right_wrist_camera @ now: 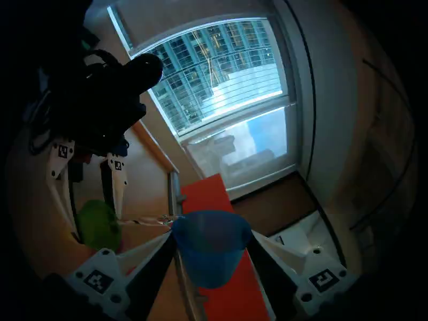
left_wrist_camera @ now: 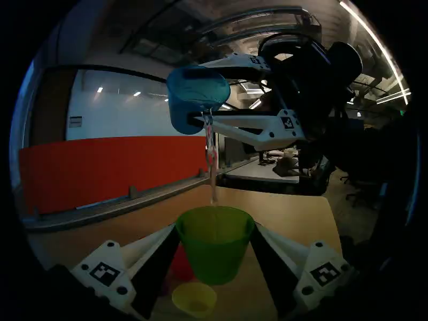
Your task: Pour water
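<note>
A wooden counter [left_wrist_camera: 289, 211] runs out in front of me, with an orange partition [left_wrist_camera: 107, 168] along its far edge and a dim office beyond. From my right side, a big window [right_wrist_camera: 230, 91] looks out on tall buildings.

My left tool [left_wrist_camera: 214, 230] is pinching a green cup [left_wrist_camera: 215, 254] upright, one finger pressed against each side of it. My right tool [right_wrist_camera: 211, 236] is clamped on a blue cup [right_wrist_camera: 210, 259] in the same way, a finger on either side.

In the left gripper view the blue cup hangs above the green one, apart from it, and is tipped so that its mouth faces toward me and down. A thin stream of water [left_wrist_camera: 212, 176] falls from its lower rim straight into the open mouth of the green cup. In the right gripper view the same stream leaves the blue cup's rim and runs across to the green cup, which sits between my left tool's white fingers farther off.

Below the green cup, on the counter, stand a small yellow cup [left_wrist_camera: 195, 299] and a red cup [left_wrist_camera: 182, 265] just behind it, partly hidden by the green one. How much water the green cup holds I cannot tell.
</note>
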`<state>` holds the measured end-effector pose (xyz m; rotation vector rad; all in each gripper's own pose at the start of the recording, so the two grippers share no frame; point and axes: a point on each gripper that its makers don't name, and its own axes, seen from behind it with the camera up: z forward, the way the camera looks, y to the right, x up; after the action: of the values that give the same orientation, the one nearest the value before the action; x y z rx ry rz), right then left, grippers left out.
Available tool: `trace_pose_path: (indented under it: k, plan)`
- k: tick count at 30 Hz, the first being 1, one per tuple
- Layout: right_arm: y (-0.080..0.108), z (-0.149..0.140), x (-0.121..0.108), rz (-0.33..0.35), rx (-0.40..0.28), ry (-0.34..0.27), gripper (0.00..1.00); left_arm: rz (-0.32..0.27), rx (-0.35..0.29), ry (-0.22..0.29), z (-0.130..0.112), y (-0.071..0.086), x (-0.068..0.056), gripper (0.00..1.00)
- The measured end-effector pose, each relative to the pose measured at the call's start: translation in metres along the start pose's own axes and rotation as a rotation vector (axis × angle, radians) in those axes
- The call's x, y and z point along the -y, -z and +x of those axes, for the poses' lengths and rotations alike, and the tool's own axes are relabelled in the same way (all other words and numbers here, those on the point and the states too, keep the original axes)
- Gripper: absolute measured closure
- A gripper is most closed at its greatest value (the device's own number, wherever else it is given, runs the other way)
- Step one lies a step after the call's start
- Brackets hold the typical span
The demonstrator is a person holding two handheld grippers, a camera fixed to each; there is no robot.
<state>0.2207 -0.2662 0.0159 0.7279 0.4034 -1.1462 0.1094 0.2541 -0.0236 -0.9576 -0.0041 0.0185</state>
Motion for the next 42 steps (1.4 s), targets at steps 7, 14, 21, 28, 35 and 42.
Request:
trace_pose_path:
  k: [7, 14, 21, 28, 35, 42]
  plan:
    - [0.000, -0.001, -0.004, -0.009, 0.004, 0.026, 0.09, -0.002, 0.001, 0.002, 0.000, 0.000, 0.000, 0.12]
    - [0.001, -0.001, -0.006, -0.014, 0.009, 0.061, 0.09, -0.003, 0.001, -0.002, 0.001, -0.001, -0.001, 0.12]
    - [0.000, 0.000, -0.008, -0.019, 0.010, 0.096, 0.09, -0.001, 0.002, -0.002, 0.001, -0.002, 0.000, 0.12]
    - [-0.001, 0.002, -0.011, -0.031, 0.011, 0.130, 0.09, -0.002, 0.002, -0.004, 0.002, -0.002, -0.001, 0.13]
    - [-0.001, 0.003, -0.014, -0.039, 0.012, 0.153, 0.09, -0.001, 0.002, -0.006, 0.001, -0.002, -0.001, 0.13]
    - [-0.003, 0.002, -0.018, -0.048, 0.018, 0.189, 0.09, -0.001, 0.002, -0.006, 0.001, -0.001, 0.000, 0.13]
